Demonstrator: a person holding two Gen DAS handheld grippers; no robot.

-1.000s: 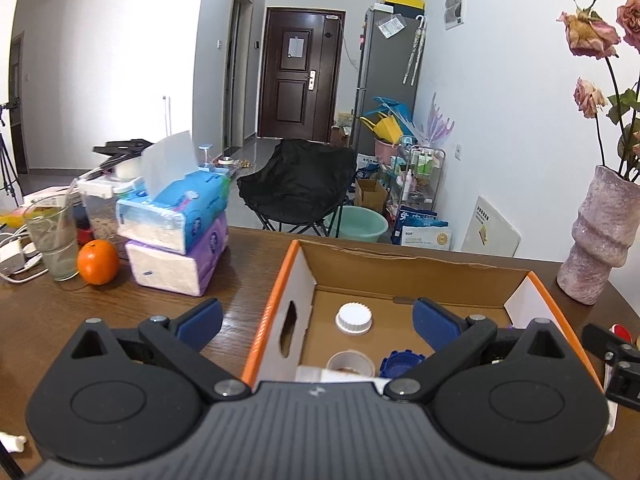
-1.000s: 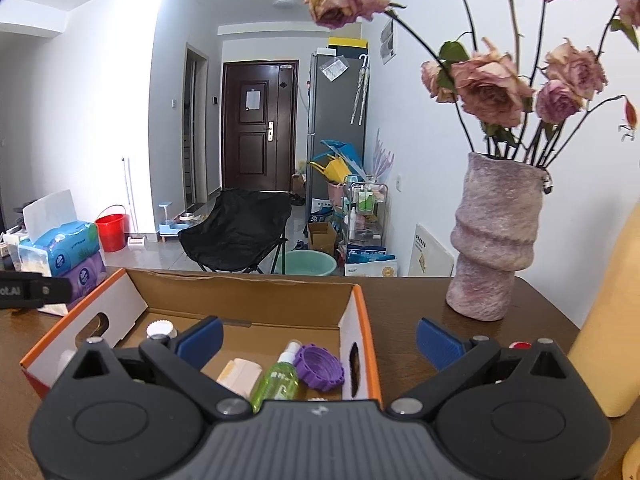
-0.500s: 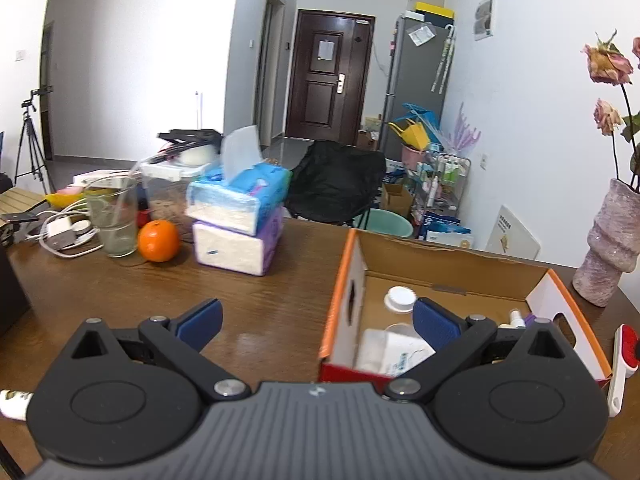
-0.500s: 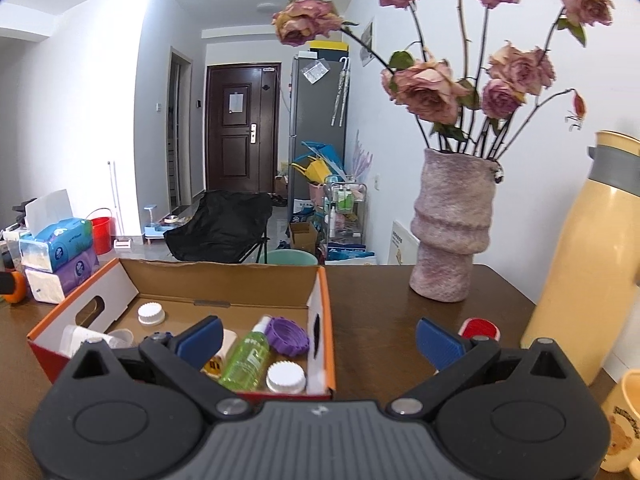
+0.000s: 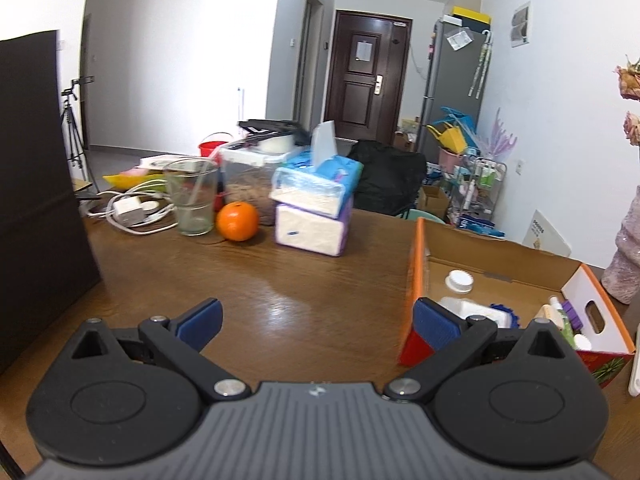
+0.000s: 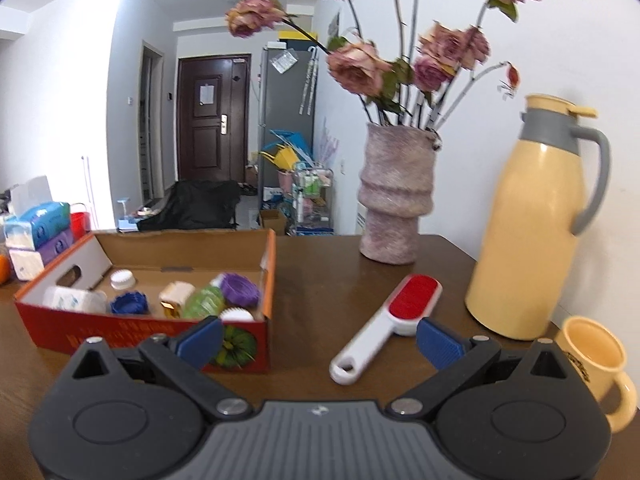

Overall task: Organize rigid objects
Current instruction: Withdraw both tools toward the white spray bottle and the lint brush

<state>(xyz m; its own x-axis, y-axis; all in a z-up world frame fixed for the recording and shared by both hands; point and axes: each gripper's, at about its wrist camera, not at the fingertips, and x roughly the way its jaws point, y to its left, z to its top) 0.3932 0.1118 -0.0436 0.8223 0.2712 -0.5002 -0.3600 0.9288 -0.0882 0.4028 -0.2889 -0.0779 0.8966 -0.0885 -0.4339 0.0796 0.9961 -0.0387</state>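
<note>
**Both grippers spread and empty over the table**

Jaws on both tools are standing wide apart, and I am seeing nothing between either pair. I am watching the left gripper (image 5: pixel 316 322) hanging over a bare stretch of the wooden table (image 5: pixel 304 280), while the right gripper (image 6: pixel 320 340) is hovering above the same tabletop with its blue pads parted.

From the right wrist view, the cardboard box (image 6: pixel 144 330) is sitting at about ten o'clock, open at the top, with its orange-edged wall just beyond my left pad. Inside it I am making out a white tub (image 6: pixel 74 299), a white cap (image 6: pixel 122 279), a blue cap (image 6: pixel 129 303), a green bottle (image 6: pixel 204 301) and a purple lid (image 6: pixel 240 289), all lying close together. Well outside the box, the lint brush (image 6: pixel 386 322) is lying flat on the table at about one o'clock, red head pointing away from me and white handle angling back between my two pads.

At two o'clock the yellow thermos (image 6: pixel 532 220) is standing upright, with a yellow mug (image 6: pixel 596 364) at three o'clock beside it. At twelve o'clock the vase (image 6: pixel 394 196) is holding dried roses.

In the left wrist view, stacked tissue packs (image 5: pixel 314 208) are sitting at twelve o'clock, an orange (image 5: pixel 238 221) touching a glass (image 5: pixel 193 196) at eleven, and the box (image 5: pixel 500 256) at two o'clock.
</note>
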